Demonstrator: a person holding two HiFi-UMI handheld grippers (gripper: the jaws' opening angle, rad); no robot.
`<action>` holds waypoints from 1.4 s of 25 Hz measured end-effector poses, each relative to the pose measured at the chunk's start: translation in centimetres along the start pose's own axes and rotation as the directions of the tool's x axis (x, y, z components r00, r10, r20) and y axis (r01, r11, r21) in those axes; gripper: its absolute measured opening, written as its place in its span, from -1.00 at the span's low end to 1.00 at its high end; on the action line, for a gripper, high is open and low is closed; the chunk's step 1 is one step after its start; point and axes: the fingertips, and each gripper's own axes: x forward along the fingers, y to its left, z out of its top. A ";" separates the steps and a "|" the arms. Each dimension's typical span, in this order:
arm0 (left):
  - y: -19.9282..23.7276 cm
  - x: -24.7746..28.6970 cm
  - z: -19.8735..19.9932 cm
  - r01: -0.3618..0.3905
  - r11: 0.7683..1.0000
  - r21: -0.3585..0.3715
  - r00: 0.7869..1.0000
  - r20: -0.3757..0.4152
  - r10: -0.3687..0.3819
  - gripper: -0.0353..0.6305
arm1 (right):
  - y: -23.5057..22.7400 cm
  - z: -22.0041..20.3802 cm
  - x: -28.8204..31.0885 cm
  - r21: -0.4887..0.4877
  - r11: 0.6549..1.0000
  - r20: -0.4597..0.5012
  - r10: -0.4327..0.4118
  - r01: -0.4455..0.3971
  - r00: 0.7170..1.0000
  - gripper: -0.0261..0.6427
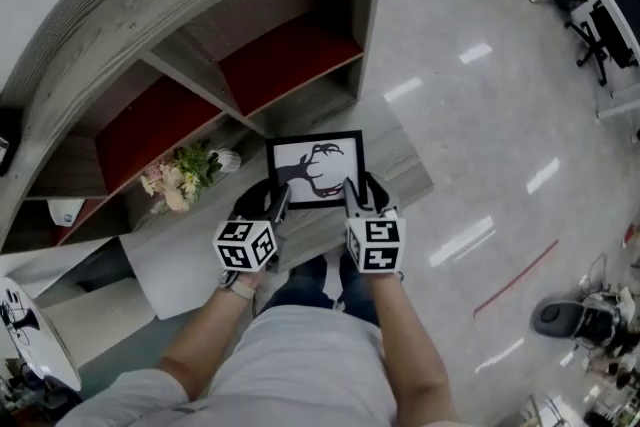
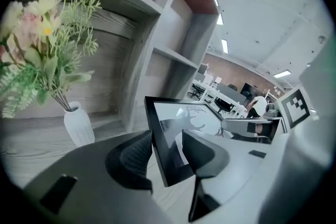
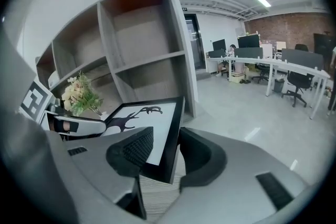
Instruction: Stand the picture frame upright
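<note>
Left tongs [image 1: 277,203]: clamped on the picture frame [image 1: 315,168] at its near left corner, one on the glass, one behind.
Right tongs [image 1: 353,197]: gripping the near right corner likewise.
Frame: tilted, near edge raised over the shelf ledge [image 1: 405,165], towards its right end; we cannot tell whether the far edge touches.
Risk: we judge uneven lifting could twist it out of the grip; any rear stand is hidden.
Around: flower vase [image 1: 225,160] just left; shelf side panel [image 1: 370,15] behind limits the swing.

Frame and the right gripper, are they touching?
Touching. In the right gripper view, the right gripper has the frame clamped between its pads, one on each face.
</note>
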 end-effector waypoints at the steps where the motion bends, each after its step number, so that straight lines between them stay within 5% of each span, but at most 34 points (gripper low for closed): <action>1: -0.2 -0.6 0.3 -0.003 1.000 -0.002 1.000 0.009 0.003 -0.34 | 0.3 0.6 -0.5 -0.009 1.000 0.012 0.007 -0.007 1.000 -0.43; 18: -3.0 -8.1 8.3 -0.056 0.998 -0.004 0.966 0.254 0.055 -0.34 | 3.8 9.6 -5.8 -0.126 0.984 0.195 0.146 -0.123 0.970 -0.44; 26: -3.9 -12.2 12.5 -0.091 0.996 0.006 0.925 0.372 0.083 -0.34 | 6.2 14.5 -8.4 -0.191 0.967 0.281 0.220 -0.171 0.934 -0.44; 35: -3.7 -17.9 16.6 -0.139 0.990 -0.017 0.859 0.496 0.130 -0.34 | 10.8 20.6 -11.0 -0.304 0.924 0.375 0.339 -0.231 0.863 -0.44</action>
